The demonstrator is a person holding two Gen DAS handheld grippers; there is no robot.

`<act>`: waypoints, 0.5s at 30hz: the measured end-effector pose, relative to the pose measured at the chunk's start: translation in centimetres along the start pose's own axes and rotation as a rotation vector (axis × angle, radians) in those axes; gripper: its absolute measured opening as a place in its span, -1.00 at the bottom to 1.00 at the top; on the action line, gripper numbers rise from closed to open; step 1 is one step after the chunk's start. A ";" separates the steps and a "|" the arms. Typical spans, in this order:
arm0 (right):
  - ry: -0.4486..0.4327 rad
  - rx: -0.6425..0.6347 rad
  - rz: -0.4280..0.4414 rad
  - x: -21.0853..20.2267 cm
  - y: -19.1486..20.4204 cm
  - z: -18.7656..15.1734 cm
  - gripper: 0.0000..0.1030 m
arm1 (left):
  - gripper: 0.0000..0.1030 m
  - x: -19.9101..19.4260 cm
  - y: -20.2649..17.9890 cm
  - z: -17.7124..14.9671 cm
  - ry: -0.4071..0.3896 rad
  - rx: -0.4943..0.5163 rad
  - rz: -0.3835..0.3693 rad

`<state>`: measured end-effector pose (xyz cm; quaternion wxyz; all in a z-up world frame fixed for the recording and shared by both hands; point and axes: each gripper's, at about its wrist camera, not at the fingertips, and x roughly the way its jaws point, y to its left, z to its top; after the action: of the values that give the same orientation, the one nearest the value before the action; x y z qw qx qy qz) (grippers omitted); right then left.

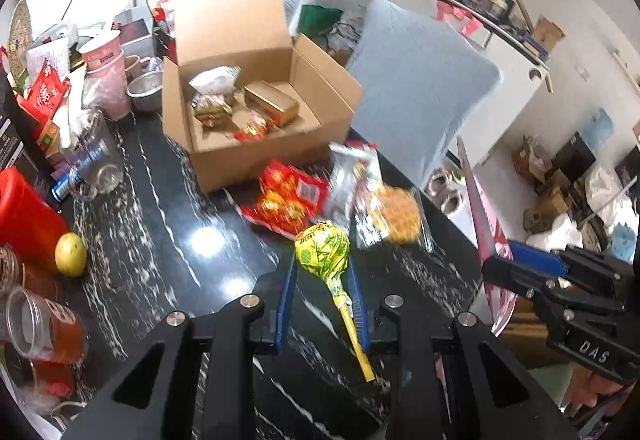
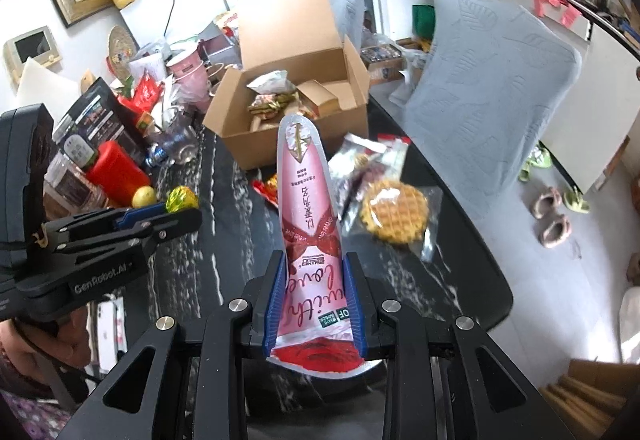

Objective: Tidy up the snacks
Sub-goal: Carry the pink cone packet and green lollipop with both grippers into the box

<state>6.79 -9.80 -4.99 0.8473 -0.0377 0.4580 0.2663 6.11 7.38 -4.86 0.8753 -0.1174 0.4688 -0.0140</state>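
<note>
Both grippers are holding a snack above the black marble table (image 1: 168, 224). In the left wrist view, the left gripper (image 1: 322, 272) is pinching a big lollipop (image 1: 322, 250) in a yellow and green wrapper. Its blue fingers (image 1: 287, 304) are pressing on the twisted neck of the wrapper, the round head is standing out in front of them, and the yellow stick is pointing back toward the camera. In the right wrist view, the right gripper (image 2: 314, 268) is pinching a long pink packet (image 2: 308, 207) with red hearts and the word "love" on it. The packet is standing up between the blue pads (image 2: 276, 300) and is reaching far forward over the table.

An open cardboard box (image 1: 256, 155) is sitting at the far side of the table with its lid raised. Inside it a gold box (image 1: 272, 103) and some small wrapped snacks are lying. Just in front of the box, on the table, a red bag of candies (image 1: 286, 199), a silver packet (image 1: 352, 167) and a waffle in clear wrap (image 2: 394, 213) are lying close together. A yellow lemon (image 1: 71, 254) is resting beside a red container (image 1: 24, 211) at the left. A chair with a grey-blue cover (image 2: 492, 91) is standing at the right edge of the table.
</note>
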 end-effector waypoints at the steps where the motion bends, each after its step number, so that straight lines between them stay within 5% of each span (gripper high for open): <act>1: 0.004 -0.008 0.004 0.4 0.1 0.6 -0.46 | -0.51 0.1 0.2 0.4 -0.006 -0.004 0.003; 15: 0.002 -0.093 0.063 6.1 1.1 9.7 -0.46 | -0.51 3.4 4.9 8.4 -0.042 -0.069 0.061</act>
<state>16.22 -3.35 -4.06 0.8354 -0.0626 0.4468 0.3139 14.50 13.28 -4.24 0.8805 -0.1336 0.4538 0.0313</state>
